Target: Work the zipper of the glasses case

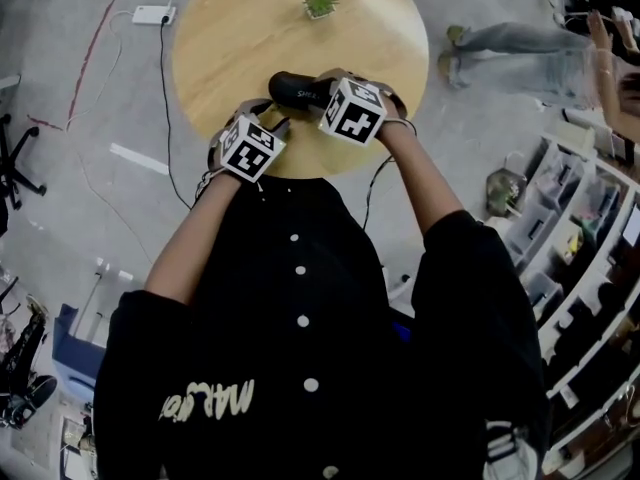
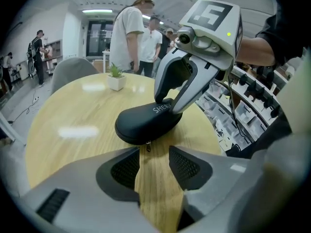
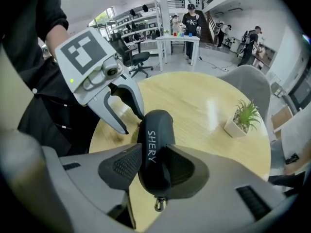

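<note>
My right claw (image 3: 151, 155) is clamped across the black glasses case (image 3: 156, 127), which lies on the round worktop (image 1: 240, 28) toward its near edge. My left claw (image 2: 154, 165) is open and empty, just short of the case's zipper pull (image 2: 148, 146).

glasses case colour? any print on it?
The glasses case is black, with white lettering reading SHERY; clearest in the right gripper view.

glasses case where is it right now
Head view: the glasses case lies on the round wooden table's near side, clamped between the right gripper's fingers, with the open left gripper just short of its end.
</note>
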